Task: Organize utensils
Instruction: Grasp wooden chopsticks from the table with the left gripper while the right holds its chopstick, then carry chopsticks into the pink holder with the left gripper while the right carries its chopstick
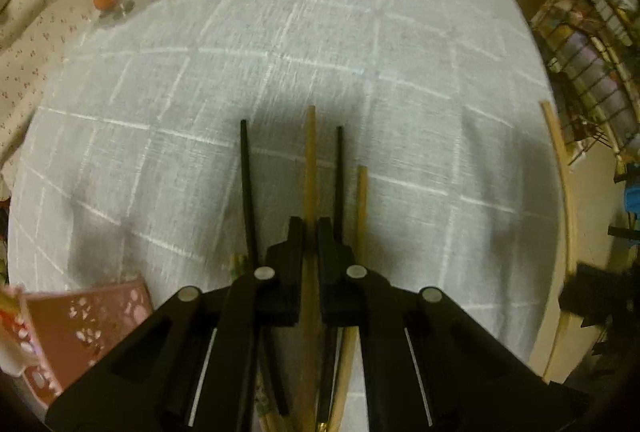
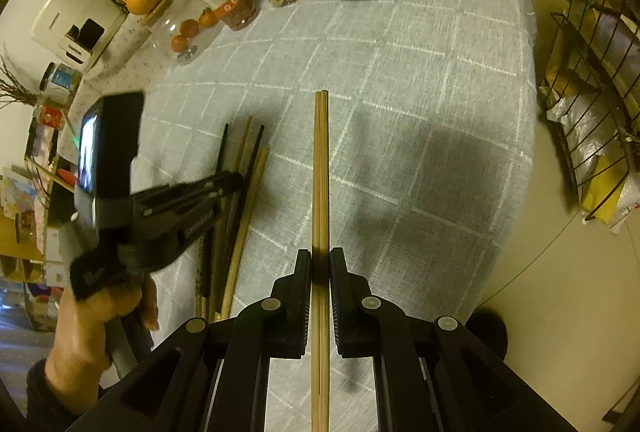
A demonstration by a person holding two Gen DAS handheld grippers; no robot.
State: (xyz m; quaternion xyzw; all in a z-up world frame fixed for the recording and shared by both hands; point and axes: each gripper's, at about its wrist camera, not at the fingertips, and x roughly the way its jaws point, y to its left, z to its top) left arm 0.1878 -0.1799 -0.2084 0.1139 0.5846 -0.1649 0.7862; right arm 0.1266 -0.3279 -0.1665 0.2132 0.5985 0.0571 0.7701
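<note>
Dim, warm yellowish light. The left wrist view is smeared by motion blur; the right wrist view is sharper. Soft dark shadows fall on the counter (image 2: 400, 80) toward 3 o'clock. Fisheye bending and black vignetting ring both frames.

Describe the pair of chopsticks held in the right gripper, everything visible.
The chopsticks are two light, bamboo-looking sticks, plain and straight, pressed side by side with their far ends level. The right gripper is shut on them partway along; they point straight ahead over the checked tablecloth, apart from the loose sticks on the left.
</note>
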